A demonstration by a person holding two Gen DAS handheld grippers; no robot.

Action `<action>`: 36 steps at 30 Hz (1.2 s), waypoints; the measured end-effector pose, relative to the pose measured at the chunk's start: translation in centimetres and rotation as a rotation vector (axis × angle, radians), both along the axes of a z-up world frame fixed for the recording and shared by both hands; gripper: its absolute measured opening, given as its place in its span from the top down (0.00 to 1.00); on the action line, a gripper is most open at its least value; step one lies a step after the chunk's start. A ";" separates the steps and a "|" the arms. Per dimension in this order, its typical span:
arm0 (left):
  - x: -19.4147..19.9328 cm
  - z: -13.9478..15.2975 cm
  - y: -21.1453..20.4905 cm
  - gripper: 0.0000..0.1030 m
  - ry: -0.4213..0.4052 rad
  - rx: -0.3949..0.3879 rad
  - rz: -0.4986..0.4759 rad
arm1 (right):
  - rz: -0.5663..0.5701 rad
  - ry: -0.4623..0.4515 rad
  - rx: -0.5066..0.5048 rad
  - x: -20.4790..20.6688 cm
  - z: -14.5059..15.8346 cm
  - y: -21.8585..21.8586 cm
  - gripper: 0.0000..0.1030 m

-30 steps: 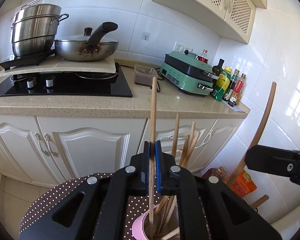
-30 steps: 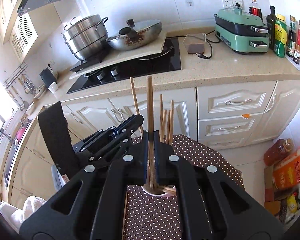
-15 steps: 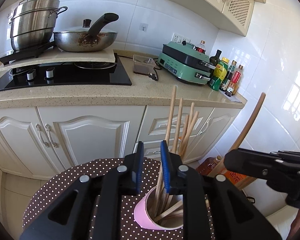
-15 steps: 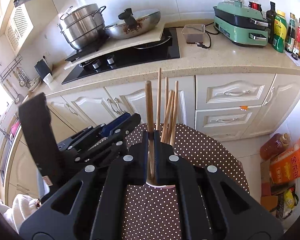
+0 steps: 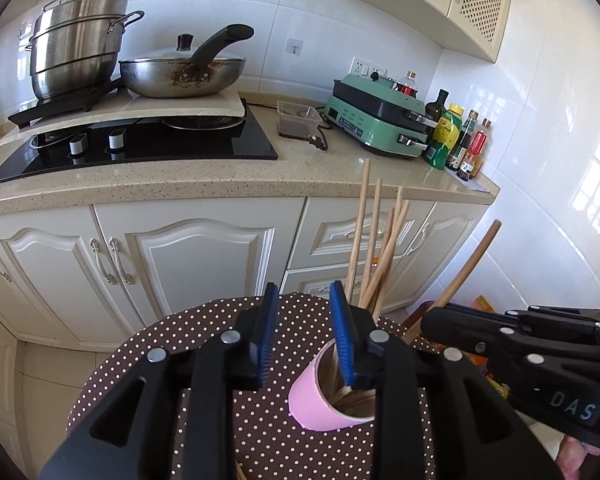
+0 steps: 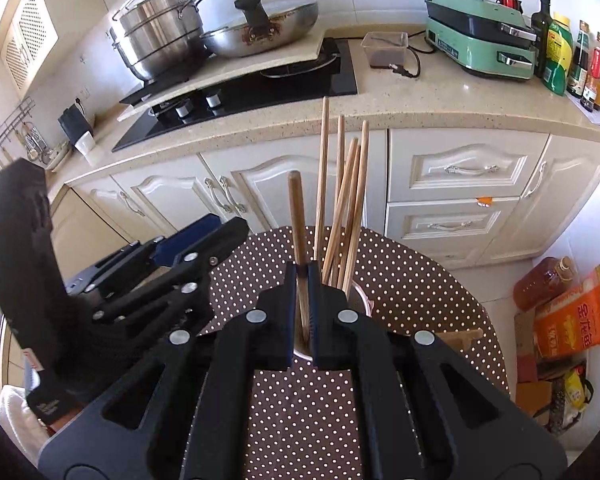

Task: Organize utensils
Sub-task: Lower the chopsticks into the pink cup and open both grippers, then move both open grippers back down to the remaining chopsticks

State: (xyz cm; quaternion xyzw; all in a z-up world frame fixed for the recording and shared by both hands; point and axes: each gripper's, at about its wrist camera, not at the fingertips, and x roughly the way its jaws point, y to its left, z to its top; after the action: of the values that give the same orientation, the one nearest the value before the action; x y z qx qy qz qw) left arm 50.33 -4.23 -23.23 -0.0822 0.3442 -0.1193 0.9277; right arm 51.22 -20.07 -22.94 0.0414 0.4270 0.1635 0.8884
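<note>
A pink cup stands on the round dotted table and holds several wooden chopsticks. My left gripper hangs just left of the cup. Its blue-padded jaws are opening and nothing is between them. My right gripper is shut on a thicker wooden utensil handle, held upright, with its lower end inside the cup's rim beside the chopsticks. The left wrist view shows the right gripper and its slanted handle right of the cup. The left gripper shows at the left of the right wrist view.
A flat wooden piece lies on the tablecloth right of the cup. Behind the table are white cabinets and a counter with a stove, wok, steamer pot, green appliance and bottles. A bottle and an orange bag sit on the floor.
My left gripper let go of its chopstick, which now stands in the cup, and drew back to the left with its jaws parting. My right gripper sank, lowering the thick handle into the cup.
</note>
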 end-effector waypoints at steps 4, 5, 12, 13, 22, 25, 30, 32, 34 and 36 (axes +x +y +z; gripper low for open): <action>-0.6 0.0 0.3 0.73 0.005 0.001 0.001 | -0.010 -0.004 0.001 -0.3 -0.1 0.1 0.94; -0.9 0.0 0.4 0.73 0.006 0.003 0.000 | -0.014 -0.004 0.003 -0.3 -0.1 0.0 0.94; -2.2 0.2 1.0 0.71 0.015 0.010 -0.001 | -0.045 -0.004 0.039 -1.1 0.2 -0.3 0.93; -2.4 0.2 1.1 0.71 0.018 0.009 0.001 | -0.048 -0.008 0.037 -1.3 0.3 -0.3 0.93; -4.6 0.9 1.8 0.64 0.024 0.007 0.004 | -0.098 -0.028 0.048 -3.0 1.2 -0.6 0.90; -5.2 1.1 2.1 0.64 0.025 0.004 0.006 | -0.111 -0.036 0.047 -3.7 1.5 -0.7 0.75; -6.5 1.5 2.3 0.64 0.024 0.017 -0.001 | -0.121 -0.053 0.061 -5.1 2.1 -0.7 0.72; -6.9 1.6 2.5 0.63 0.026 0.019 -0.002 | -0.126 -0.055 0.060 -5.6 2.2 -0.6 0.70; -7.5 1.7 2.5 0.63 0.027 0.026 -0.008 | -0.134 -0.062 0.063 -6.1 2.3 -0.7 0.59; -8.0 1.8 2.6 0.63 0.024 0.038 -0.017 | -0.145 -0.071 0.065 -6.7 2.5 -0.7 0.56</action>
State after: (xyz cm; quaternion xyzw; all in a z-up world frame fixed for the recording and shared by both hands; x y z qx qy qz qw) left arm 42.38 -1.67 -21.39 -0.0631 0.3582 -0.1198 0.9238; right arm 44.56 -20.81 -20.45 0.0951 0.3855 0.1139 0.9107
